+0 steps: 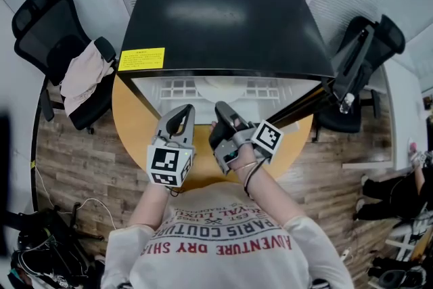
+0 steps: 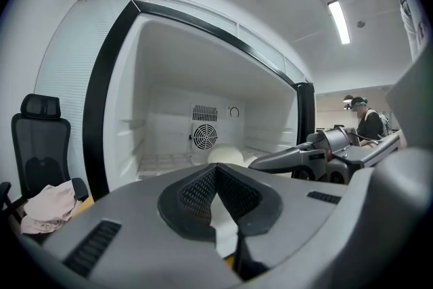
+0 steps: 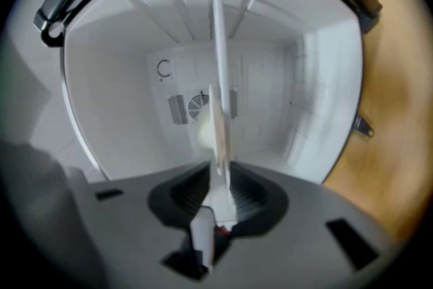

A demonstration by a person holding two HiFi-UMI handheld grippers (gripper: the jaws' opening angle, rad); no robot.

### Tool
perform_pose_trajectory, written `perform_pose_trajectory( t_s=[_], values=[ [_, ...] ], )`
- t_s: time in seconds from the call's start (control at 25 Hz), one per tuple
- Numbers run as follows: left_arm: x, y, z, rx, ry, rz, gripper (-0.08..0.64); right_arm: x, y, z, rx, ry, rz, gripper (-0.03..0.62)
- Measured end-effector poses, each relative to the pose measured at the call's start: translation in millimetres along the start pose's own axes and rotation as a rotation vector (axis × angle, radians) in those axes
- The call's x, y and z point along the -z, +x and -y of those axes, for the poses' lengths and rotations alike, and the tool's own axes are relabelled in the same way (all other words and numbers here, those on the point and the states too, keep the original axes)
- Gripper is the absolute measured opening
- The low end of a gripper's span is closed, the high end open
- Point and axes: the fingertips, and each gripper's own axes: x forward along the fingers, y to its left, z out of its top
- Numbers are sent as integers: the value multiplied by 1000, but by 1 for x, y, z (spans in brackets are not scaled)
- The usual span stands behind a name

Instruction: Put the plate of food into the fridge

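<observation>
A black mini fridge (image 1: 223, 17) stands open on a round wooden table (image 1: 132, 128). A white plate (image 1: 228, 86) lies on the white wire shelf just inside the opening. My right gripper (image 1: 220, 109) reaches to the plate's near rim. In the right gripper view the plate (image 3: 218, 64) runs edge-on between the jaws of the right gripper (image 3: 218, 176), which are shut on its rim, with pale food (image 3: 203, 128) to one side. My left gripper (image 1: 183, 117) hovers left of it, before the opening. The left gripper (image 2: 216, 169) is shut and holds nothing. Pale rounded food (image 2: 225, 156) shows inside.
The fridge door (image 1: 308, 101) stands swung open to the right. A black office chair (image 1: 51, 37) with a cloth (image 1: 84, 74) draped on it is at the left, another chair (image 1: 365, 57) at the right. A fan grille (image 2: 203, 137) sits on the fridge's back wall. A person (image 2: 369, 122) is far right.
</observation>
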Motion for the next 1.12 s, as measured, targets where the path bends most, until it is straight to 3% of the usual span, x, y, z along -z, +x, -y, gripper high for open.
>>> perform_pose_trajectory(
  t_s=[0.08, 0.16, 0.32, 0.48, 0.56, 0.76, 0.84, 0.92, 1.12],
  values=[
    [-2, -3, 3, 7, 7, 8, 23, 6, -7, 2, -2, 2, -12, 96],
    [-3, -7, 5, 7, 3, 12, 23, 12, -14, 1, -6, -33, -29, 37],
    [1, -16, 4, -2, -13, 5, 23, 15, -26, -7, -6, -208, -44, 28],
    [1, -24, 12, 28, 9, 11, 23, 21, -41, -16, 58, -463, -57, 28],
    [-1, -28, 18, 52, 22, 24, 23, 20, -49, -19, 95, -637, -50, 28],
    [-5, -35, 20, 56, 52, 39, 23, 12, -60, -30, 237, -1246, -1, 28],
    [-6, -37, 21, 62, 38, 45, 23, 15, -63, -44, 248, -1453, 31, 28],
    [-11, -39, 22, 66, 35, 55, 23, 19, -65, -58, 228, -1567, 58, 28],
    [-28, -43, 24, 65, 44, 88, 23, 25, -64, -74, 208, -1685, 83, 28]
  ],
)
